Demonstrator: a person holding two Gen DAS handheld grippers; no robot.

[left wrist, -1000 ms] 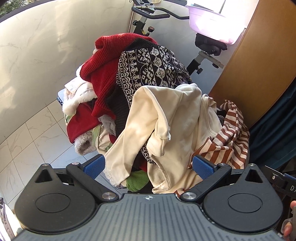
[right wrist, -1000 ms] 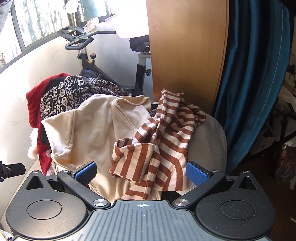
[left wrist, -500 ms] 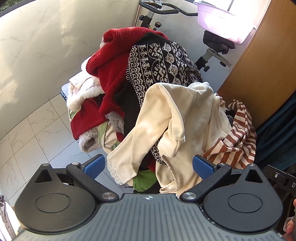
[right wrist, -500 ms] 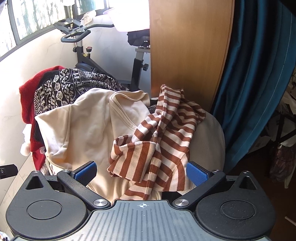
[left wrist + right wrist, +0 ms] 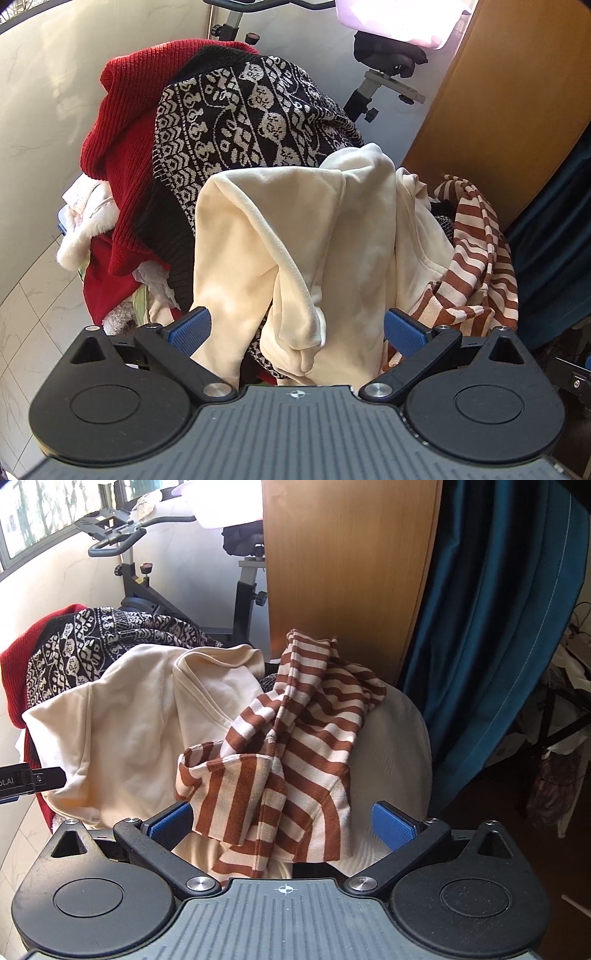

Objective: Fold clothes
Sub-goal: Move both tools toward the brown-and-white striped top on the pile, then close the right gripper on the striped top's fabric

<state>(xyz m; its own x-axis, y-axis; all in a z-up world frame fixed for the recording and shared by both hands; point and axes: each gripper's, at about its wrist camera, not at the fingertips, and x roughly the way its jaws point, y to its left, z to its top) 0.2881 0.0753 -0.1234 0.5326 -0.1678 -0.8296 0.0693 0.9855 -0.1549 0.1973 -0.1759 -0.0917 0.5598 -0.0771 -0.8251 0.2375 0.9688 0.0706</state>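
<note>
Clothes sit heaped in one unfolded pile, and my left gripper point(image 5: 295, 328) has closed in on it over the last second: in the left wrist view the soft cream sweatshirt point(image 5: 295, 236) now fills the space between my spread, empty fingers, with the black-and-white patterned knit sweater point(image 5: 243, 118) and the red ribbed knit point(image 5: 122, 122) looming larger behind it. In the right wrist view, my right gripper point(image 5: 282, 823) has also edged nearer, jaws apart and holding nothing, the brown-and-white striped top point(image 5: 291, 746) draped just ahead. Nothing is grasped yet; I judge a first pick is imminent.
</note>
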